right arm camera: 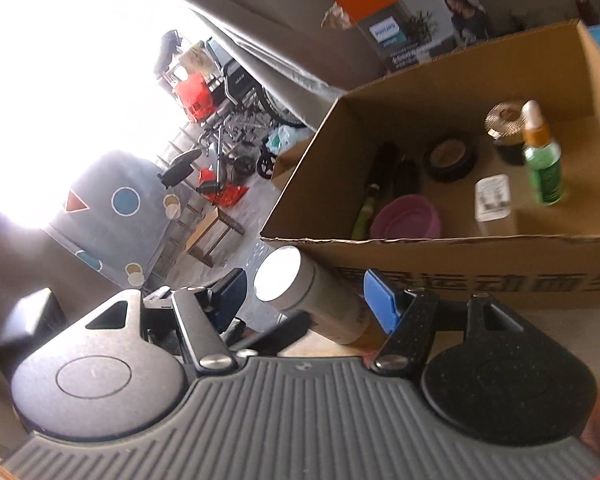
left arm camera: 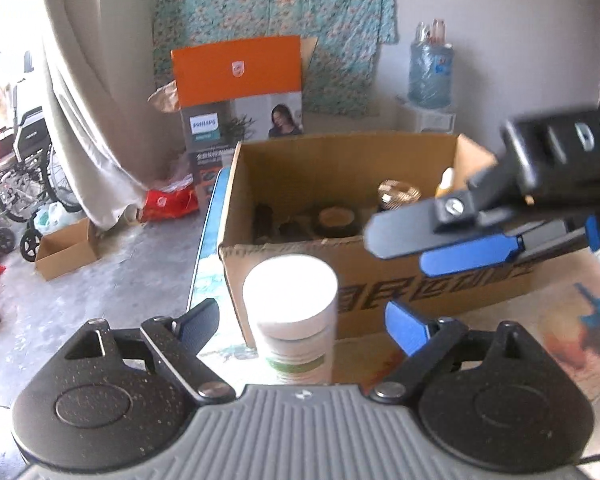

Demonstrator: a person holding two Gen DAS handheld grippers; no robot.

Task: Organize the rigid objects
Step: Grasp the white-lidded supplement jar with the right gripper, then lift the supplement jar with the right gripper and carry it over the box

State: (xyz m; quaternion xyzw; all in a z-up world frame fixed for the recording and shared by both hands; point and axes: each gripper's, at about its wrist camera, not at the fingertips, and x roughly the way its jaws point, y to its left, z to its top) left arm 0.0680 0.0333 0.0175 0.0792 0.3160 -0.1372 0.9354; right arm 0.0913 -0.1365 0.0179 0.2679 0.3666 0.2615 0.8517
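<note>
The cardboard box is left open on top; free floor is seen at three o'clock inside. Its near wall is fronted by a white-capped bottle.

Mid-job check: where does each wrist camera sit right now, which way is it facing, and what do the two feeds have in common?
Left wrist: on the left gripper, looking down and forward at a white-capped cylindrical bottle between its open fingers, the open brown cardboard box beyond; the right gripper crosses the right side.
Right wrist: on the right gripper, rolled view, facing the same bottle between its fingers, not visibly clamped, and into the box; no hand clearly shows.
Shared: bottle, box, orange-topped Philips carton.
</note>
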